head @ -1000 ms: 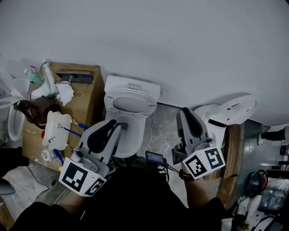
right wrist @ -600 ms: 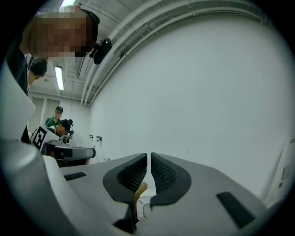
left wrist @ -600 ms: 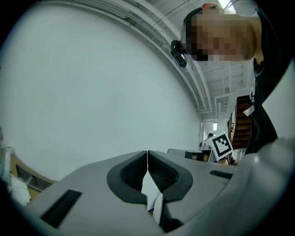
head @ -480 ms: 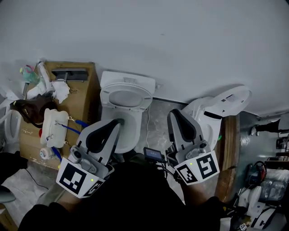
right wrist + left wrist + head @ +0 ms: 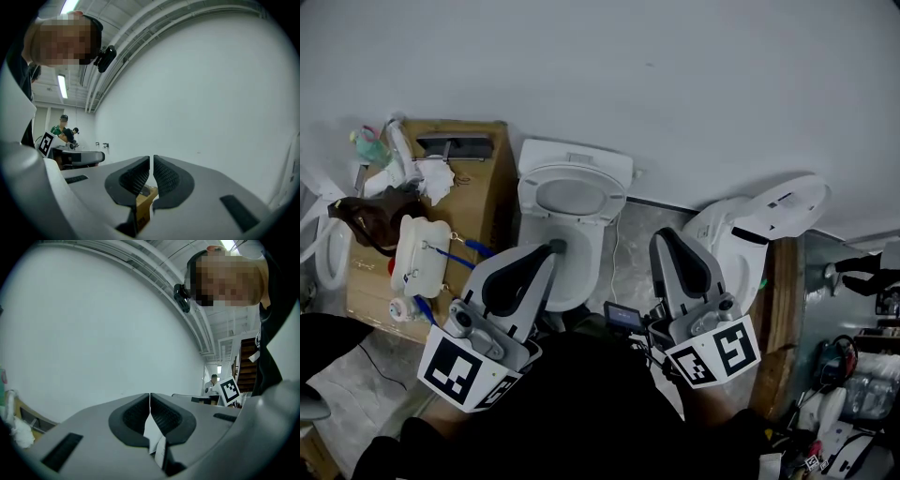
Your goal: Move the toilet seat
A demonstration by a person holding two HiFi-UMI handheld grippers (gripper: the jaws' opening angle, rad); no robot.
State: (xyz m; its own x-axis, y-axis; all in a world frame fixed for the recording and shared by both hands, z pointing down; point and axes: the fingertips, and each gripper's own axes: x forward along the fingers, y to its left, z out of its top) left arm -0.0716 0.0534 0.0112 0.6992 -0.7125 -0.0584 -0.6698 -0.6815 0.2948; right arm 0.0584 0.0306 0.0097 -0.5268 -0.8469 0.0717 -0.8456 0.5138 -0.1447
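We've pinched both jaws shut, empty; toilet seat (image 5: 572, 197) sits just ahead of left gripper (image 5: 555, 246), right gripper (image 5: 666, 236) farther off.

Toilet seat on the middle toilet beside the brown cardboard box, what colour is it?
The oval toilet seat is plain white, clearest in the head view.

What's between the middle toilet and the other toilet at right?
Head view: grey floor with a thin white cord running beside the middle toilet; nothing else stands there.
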